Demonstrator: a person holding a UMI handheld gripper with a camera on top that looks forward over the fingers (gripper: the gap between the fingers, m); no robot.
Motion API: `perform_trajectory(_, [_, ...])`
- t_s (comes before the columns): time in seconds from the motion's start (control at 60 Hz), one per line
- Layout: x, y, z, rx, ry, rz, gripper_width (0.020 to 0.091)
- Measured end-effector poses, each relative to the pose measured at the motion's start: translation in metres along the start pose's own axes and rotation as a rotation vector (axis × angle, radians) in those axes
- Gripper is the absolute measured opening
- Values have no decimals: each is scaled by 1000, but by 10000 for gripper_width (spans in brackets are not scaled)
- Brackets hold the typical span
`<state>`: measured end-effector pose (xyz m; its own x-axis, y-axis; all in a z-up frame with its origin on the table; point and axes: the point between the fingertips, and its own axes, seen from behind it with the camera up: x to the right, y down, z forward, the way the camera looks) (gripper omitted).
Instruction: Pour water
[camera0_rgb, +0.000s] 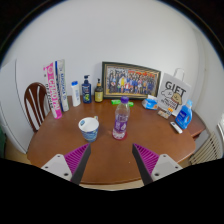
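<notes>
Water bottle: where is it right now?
In the gripper view, the water bottle stands on the round table, beyond the open fingers, just beside the white cup.

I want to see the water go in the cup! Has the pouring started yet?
Not yet. Nothing looks done: the bottle stands upright on the round table, beside the cup. The gripper is open and holds nothing, with both things beyond its fingers. Grabbing the bottle and pouring are still left.
</notes>
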<state>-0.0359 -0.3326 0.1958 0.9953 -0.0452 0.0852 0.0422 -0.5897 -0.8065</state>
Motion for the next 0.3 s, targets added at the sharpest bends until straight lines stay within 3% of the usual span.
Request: perform_trajectory(0.3, [2, 8, -20, -12, -1, -29, 853])
